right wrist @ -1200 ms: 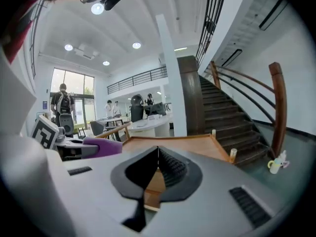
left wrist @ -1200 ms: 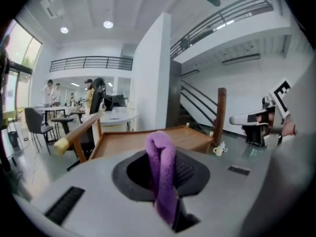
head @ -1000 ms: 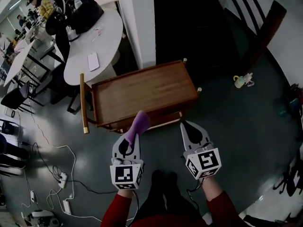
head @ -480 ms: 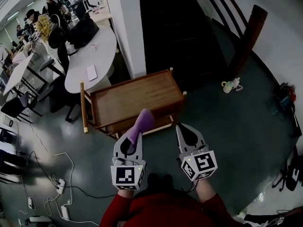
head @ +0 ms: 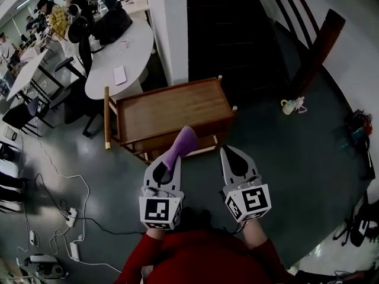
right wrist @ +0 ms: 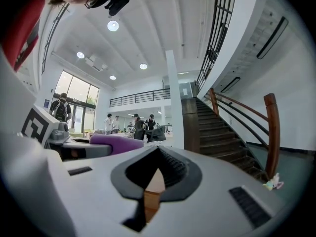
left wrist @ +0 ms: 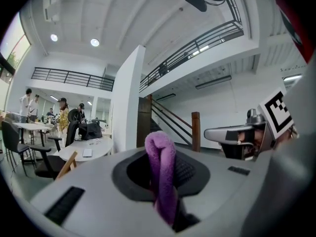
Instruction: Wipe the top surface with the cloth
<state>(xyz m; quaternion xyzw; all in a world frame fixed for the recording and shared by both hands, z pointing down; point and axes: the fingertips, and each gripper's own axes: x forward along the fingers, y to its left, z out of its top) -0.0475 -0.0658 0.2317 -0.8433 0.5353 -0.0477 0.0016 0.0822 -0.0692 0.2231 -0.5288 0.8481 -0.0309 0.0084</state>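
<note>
An open hall with a dark green floor (head: 284,176) lies below the person, a dark staircase (head: 237,28) and a white pillar (head: 169,22) at the far side. Straight ahead of both grippers stands a wooden cart (head: 172,108) with a flat, bare top.

The purple cloth (head: 181,143) is clamped between the jaws of the left gripper (head: 168,161). Its folded end sticks out past the jaw tips and, from the head view, overlaps the cart's near edge. The left gripper view shows it as a thick loop rising from between the jaws, so the hold appears to be on the middle of the fold, leaving a soft pad free in front for wiping. Whether the cloth touches the wood yet cannot be told; it seems to be held just short of the top, above the near edge.

The right gripper (head: 231,155) is beside the left, its jaws drawn together on nothing, with only a sliver of the cart's wood showing through the gap behind the tips. It points at the cart's near right corner, probably kept idle and clear of the wiping path.

The cart's long handle (head: 107,118) runs along the side left of the left gripper. Beyond the cart is a rounded white table (head: 121,52), and far right of the right gripper a small toy (head: 291,105) lies on the floor. Cables (head: 65,215) trail off to the left.

The wipe itself looks not yet begun.
</note>
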